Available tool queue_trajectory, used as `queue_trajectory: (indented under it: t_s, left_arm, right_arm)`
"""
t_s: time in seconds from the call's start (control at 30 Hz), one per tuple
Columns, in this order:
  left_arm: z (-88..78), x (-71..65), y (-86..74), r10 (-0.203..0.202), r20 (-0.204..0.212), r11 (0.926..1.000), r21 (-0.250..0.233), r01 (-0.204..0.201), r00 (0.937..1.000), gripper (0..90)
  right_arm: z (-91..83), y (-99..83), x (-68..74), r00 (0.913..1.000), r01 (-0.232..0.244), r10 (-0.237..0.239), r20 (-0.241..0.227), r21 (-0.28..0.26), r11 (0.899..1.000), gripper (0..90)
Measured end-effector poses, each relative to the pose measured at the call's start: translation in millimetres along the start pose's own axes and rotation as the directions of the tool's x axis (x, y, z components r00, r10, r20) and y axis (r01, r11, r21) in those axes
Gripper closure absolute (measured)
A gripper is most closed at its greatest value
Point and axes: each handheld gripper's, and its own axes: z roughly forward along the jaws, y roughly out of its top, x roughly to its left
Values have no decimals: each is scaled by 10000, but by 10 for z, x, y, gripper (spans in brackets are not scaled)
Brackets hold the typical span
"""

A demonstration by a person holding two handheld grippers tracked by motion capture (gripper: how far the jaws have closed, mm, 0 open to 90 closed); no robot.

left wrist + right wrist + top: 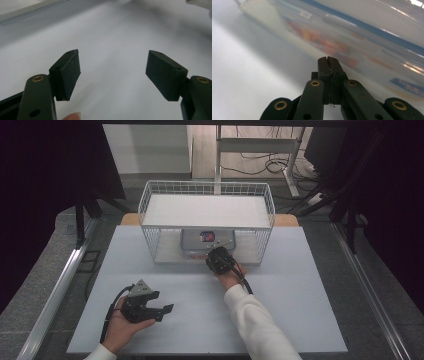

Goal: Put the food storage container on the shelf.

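Pale bench (300,320) on grey floor (45,270). Dark curtains (45,170) at both sides. Beyond, white desk frame (260,145) over wooden flooring (202,150) strewn with cables (260,167).

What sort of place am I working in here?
Probably a lab or recording workspace, not a home: a plain white table bearing just a wire shelf rack, loose cables on the floor behind, and dark curtains at both sides.
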Motion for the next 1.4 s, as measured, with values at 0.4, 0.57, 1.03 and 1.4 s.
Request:
queue_trajectory:
  t_s: [0.4, 0.57, 1.03, 1.4]
  left_arm:
    - [-13, -15, -7, -42, -98, 10000, -7, 42, 9999, 274]
    - [-17, -12, -7, -50, -188, 10000, -34, 50, 9998, 274]
    - [-47, -36, -37, -236, -365, 9996, -182, 229, 9991, 274]
    - [-66, -38, -59, -163, -404, 9997, -186, 155, 9991, 274]
  right_arm:
    - [-899, -429, 21, 9886, 1301, -1316, -734, -248, 9912, 889]
    - [-1303, -803, -96, 9876, 1212, -1242, -963, -370, 9919, 890]
    - [-1806, -1421, -364, 9932, 365, -443, -1077, -734, 9966, 514]
    - [-1757, -1429, -349, 9989, 261, -292, -355, -847, 9961, 320]
